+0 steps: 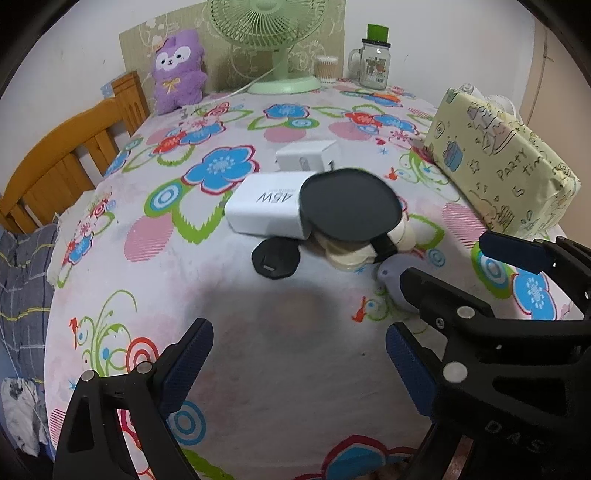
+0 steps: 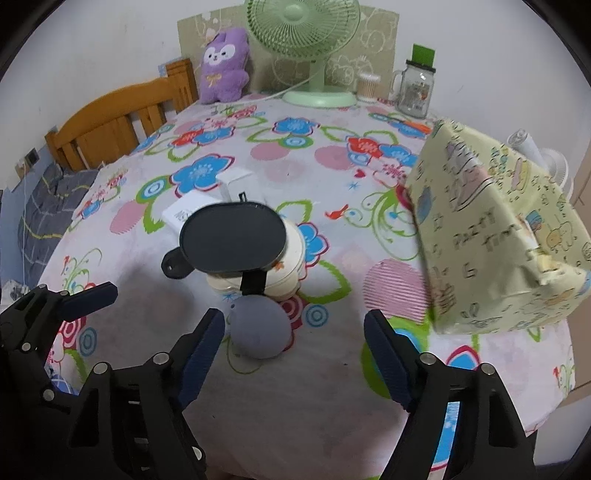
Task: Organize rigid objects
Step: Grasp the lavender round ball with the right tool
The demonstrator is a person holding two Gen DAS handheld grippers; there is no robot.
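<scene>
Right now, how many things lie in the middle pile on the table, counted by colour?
White: 2, the 45W charger and the small plug cube.
Black: 2, the oval case and the small black piece.
Cream: 1, the round stack.
Grey: 1, the dome.
Total: 6

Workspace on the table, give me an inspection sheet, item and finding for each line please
Surface: floral tablecloth, bare in front of the grippers.
Job's things: white 45W charger, smaller white charger, dark oval lid over cream discs, black plug, grey puck, clustered mid-table.
Clutter: wrapped box, plush, fan, jar, swabs.
Grippers: left gripper open, empty; right gripper open, empty, near the puck.
Cables: fan cord.
Surroundings: wooden headboard, wall.
</scene>
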